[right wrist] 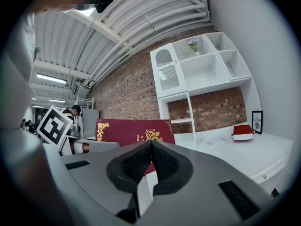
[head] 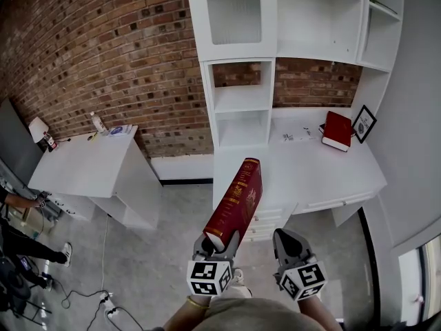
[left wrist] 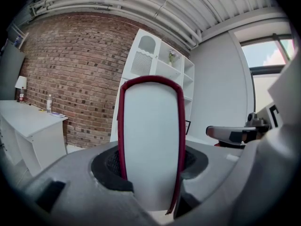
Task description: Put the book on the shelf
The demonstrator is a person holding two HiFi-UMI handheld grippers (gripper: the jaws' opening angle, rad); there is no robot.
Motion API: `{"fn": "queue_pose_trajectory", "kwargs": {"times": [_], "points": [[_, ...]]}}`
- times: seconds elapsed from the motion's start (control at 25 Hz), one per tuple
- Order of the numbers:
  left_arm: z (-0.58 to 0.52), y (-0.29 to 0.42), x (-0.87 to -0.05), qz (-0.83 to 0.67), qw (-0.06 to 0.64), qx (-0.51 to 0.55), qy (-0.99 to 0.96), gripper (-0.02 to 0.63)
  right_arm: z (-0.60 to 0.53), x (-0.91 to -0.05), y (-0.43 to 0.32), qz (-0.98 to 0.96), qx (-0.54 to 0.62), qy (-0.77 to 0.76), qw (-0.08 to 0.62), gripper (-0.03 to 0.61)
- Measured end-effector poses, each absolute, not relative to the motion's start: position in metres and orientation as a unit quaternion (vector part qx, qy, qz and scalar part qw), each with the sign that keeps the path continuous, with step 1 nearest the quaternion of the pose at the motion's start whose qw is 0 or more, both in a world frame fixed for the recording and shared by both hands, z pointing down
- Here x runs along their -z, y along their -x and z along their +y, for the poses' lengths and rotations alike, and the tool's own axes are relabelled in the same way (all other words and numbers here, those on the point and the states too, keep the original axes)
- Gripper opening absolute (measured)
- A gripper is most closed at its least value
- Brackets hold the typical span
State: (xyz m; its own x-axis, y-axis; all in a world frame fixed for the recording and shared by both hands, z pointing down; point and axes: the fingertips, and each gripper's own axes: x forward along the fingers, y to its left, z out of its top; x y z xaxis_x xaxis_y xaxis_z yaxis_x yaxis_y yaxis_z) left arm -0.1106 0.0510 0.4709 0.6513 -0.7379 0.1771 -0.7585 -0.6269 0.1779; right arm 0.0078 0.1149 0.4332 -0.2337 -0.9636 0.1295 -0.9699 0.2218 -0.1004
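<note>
A dark red book (head: 236,202) with gold ornament stands tilted in the air in front of the white desk (head: 324,174). My left gripper (head: 219,243) is shut on its lower end. In the left gripper view the book's white page edge (left wrist: 150,140) rises between the pads, and the left gripper (left wrist: 150,173) clamps both covers. My right gripper (head: 288,243) hangs beside it on the right, shut and holding nothing. In the right gripper view the right gripper (right wrist: 149,159) has its pads together, with the book's cover (right wrist: 134,131) to the left. The white shelf unit (head: 241,109) stands ahead with open compartments.
A second red book (head: 337,130) lies on the desk's right side beside a small picture frame (head: 364,123). A white side table (head: 89,164) with bottles stands against the brick wall at left. A person's legs and cables show on the floor at far left.
</note>
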Motion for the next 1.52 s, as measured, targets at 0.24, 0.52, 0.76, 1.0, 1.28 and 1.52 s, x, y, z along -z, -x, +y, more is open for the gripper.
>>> {"fn": "queue_pose_trajectory", "kwargs": {"times": [0.24, 0.52, 0.76, 1.0, 1.28, 1.52], "points": [[0.026, 0.109, -0.470, -0.414, 0.120, -0.041, -0.901, 0.235, 0.090, -0.432, -0.007, -0.782, -0.081, -0.618, 0.018, 0.006], [-0.006, 0.108, -0.469, -0.412, 0.121, -0.040, -0.902, 0.235, 0.059, -0.426, -0.005, -0.786, -0.075, -0.614, 0.007, 0.006], [-0.033, 0.109, -0.468, -0.407, 0.120, -0.042, -0.904, 0.235, 0.034, -0.427, -0.003, -0.781, -0.079, -0.619, 0.010, 0.006], [-0.059, 0.111, -0.466, -0.401, 0.117, -0.045, -0.907, 0.235, 0.010, -0.426, 0.000, -0.777, -0.082, -0.624, 0.010, 0.006], [-0.087, 0.107, -0.468, -0.392, 0.116, -0.048, -0.911, 0.235, -0.014, -0.426, -0.003, -0.771, -0.080, -0.632, 0.007, 0.006], [-0.108, 0.103, -0.470, -0.385, 0.116, -0.052, -0.914, 0.235, -0.037, -0.425, -0.004, -0.769, -0.078, -0.634, 0.003, 0.006]]}}
